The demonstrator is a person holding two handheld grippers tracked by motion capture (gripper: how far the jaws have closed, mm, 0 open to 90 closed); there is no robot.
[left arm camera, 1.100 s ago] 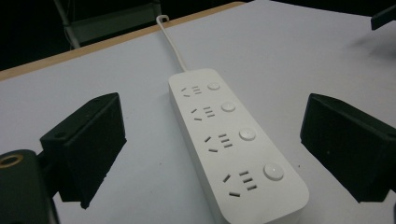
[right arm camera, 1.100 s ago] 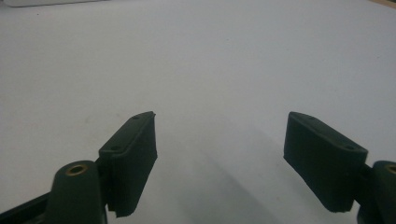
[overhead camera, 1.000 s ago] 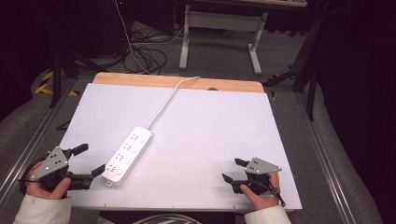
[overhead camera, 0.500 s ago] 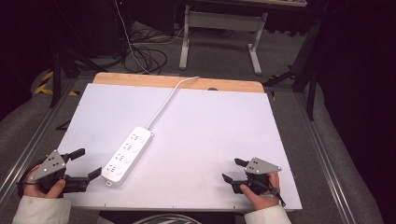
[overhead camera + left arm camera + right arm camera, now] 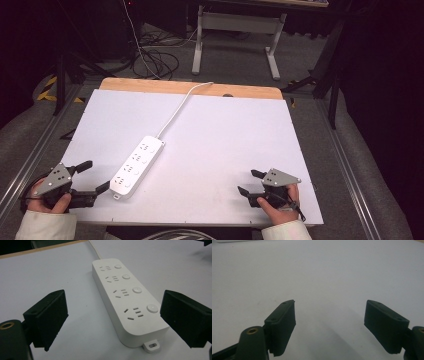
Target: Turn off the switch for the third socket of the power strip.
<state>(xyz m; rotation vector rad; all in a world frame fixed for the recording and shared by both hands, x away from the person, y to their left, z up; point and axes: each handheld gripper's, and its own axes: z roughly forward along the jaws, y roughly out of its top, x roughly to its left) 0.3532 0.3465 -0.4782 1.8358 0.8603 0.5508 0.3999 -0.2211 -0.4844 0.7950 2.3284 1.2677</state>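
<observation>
2 grippers are resting at the near corners of the white table (image 5: 225, 130), and neither is holding anything. The left gripper (image 5: 92, 176) is lying at the near left edge with its jaws spread wide, facing the near end of the white power strip (image 5: 136, 166). In the left gripper view, that power strip (image 5: 127, 298) is lying flat between and just beyond the 2 open jaws, its 4 sockets and 4 round buttons facing up and its small mounting tab (image 5: 152, 346) pointing toward the camera. No jaw is touching it.

The right gripper (image 5: 248, 182) is sitting near the near right corner, well apart from the strip, with its jaws also spread; in the right gripper view, the right gripper (image 5: 329, 325) is looking over bare tabletop.

The strip is lying diagonally on the left half of the table, and its white cable (image 5: 180, 107) is running away over the far wooden edge (image 5: 190, 88).

Judging from this, the work is sitting at its very start: the strip is ungrasped and seemingly unmoved. The approach, the closing of the jaws on its sides and any handling are all remaining.
</observation>
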